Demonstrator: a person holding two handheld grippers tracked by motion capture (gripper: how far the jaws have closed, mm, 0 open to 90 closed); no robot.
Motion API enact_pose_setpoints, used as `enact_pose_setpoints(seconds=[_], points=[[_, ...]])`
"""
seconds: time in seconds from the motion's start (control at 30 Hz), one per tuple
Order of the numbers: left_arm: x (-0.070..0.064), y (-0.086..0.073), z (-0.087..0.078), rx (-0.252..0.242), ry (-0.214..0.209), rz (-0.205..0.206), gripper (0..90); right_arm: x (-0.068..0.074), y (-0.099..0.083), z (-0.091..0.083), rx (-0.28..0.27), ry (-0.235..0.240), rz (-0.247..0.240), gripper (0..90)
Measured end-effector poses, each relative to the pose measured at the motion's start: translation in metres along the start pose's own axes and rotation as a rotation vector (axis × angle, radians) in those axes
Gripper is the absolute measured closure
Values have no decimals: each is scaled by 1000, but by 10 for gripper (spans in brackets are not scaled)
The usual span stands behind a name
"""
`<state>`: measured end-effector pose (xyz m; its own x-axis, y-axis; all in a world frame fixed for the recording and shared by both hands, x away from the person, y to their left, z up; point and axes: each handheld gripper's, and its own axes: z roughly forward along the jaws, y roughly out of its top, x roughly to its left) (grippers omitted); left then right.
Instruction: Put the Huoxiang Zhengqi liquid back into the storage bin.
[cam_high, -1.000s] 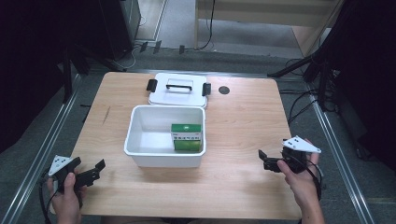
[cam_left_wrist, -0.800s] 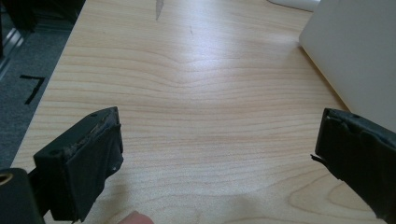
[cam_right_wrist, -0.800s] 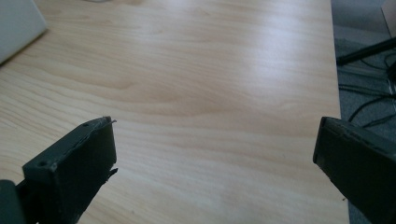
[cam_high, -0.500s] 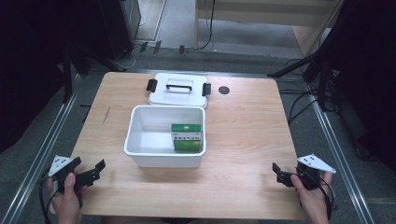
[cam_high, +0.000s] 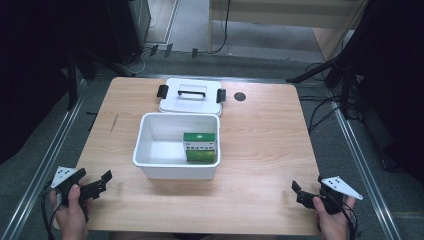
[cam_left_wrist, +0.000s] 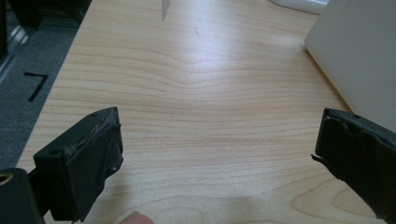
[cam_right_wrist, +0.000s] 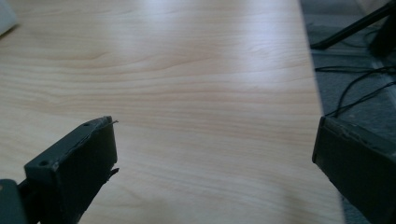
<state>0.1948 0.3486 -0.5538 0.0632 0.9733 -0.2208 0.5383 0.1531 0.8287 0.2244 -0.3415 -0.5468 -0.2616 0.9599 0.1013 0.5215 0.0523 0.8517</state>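
At table (cam_high: 260, 145) centre: white bin (cam_high: 176, 146) holding green box (cam_high: 200, 147); lid (cam_high: 190, 95) behind. Near corners: left gripper (cam_high: 100, 183) and right gripper (cam_high: 300, 192), jaws wide apart, empty.

A pale wood grain of fine, wavy brown lines is shown across the table (cam_high: 260, 150), broken by one short dark streak near its left side and a small round black spot (cam_high: 240, 96) near its far edge. The bin (cam_high: 175, 172) is seen in plain white, as is the lid (cam_high: 190, 106) behind it, which is trimmed with a black handle and two black clips, while the box (cam_high: 200, 147) inside the bin is coloured green with a white band of small dark print. The left gripper (cam_high: 97, 186) and right gripper (cam_high: 299, 192) are both finished in black, each topped with a light grey plate dotted with dark holes, and the floor (cam_left_wrist: 28, 88) is seen as dark grey with a black mark.
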Motion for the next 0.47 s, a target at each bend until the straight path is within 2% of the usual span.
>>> enact_pose_setpoints(seconds=[0.13,0.3,0.47], points=[[-2,0,0,0,14,11,15,3,0,1,7,-9,-1,1],[-4,0,1,1,24,24,15,2,2,6,52,-53,30,2],[-4,0,1,7,28,27,15,1,2,7,61,-52,35,2]])
